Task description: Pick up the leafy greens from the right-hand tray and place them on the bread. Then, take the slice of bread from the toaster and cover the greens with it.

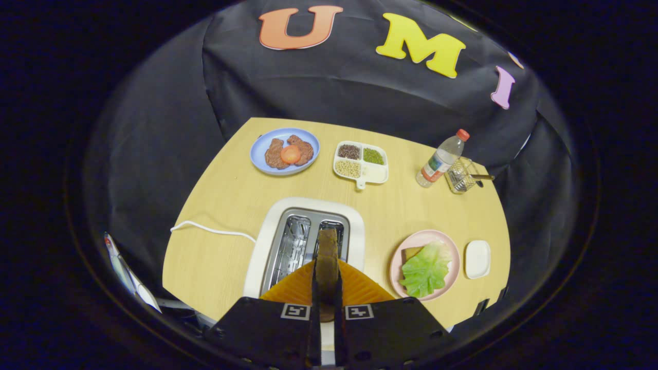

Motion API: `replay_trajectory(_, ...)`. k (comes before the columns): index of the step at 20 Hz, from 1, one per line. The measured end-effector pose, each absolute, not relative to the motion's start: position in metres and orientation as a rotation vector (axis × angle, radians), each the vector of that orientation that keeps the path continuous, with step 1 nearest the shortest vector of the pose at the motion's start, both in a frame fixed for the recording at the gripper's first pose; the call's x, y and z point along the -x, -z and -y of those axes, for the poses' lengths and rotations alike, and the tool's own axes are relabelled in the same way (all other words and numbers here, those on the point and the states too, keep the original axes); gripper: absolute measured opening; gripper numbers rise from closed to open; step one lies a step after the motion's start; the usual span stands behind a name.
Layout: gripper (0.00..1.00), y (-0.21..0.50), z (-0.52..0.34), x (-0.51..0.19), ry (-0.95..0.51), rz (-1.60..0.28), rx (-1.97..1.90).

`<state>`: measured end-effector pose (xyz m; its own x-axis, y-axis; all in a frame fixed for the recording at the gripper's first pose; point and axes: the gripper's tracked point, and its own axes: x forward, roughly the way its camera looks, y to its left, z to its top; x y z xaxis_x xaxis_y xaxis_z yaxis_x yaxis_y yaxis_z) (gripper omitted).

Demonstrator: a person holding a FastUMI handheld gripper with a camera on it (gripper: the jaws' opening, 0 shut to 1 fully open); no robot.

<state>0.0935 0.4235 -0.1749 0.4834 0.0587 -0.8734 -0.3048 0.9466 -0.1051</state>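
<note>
My gripper (327, 281) is shut on a slice of bread (327, 257), held on edge between the fingers just above the white toaster (267, 241). The slice's far end hangs over the toaster's right slot (331, 237). To the right of the toaster, a pink plate (448, 245) carries a brown bread slice (410, 253) with the leafy greens (426, 268) lying on top of it, covering most of it.
A small white tray (477, 259) sits right of the pink plate. Beyond the toaster are a blue plate (259, 151) with meat and a tomato slice, a divided dish (378, 174) of grains, a water bottle (441, 160) and a wire basket (461, 176). The toaster's white cord (211, 229) trails left.
</note>
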Motion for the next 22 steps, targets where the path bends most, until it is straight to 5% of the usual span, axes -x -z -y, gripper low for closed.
replay_trajectory(11, 0.10, 0.053, -0.398, -0.087, -0.238, -0.900, 0.130)
replay_trajectory(22, 0.10, 0.123, -0.282, -0.111, -0.112, -1.006, 0.024)
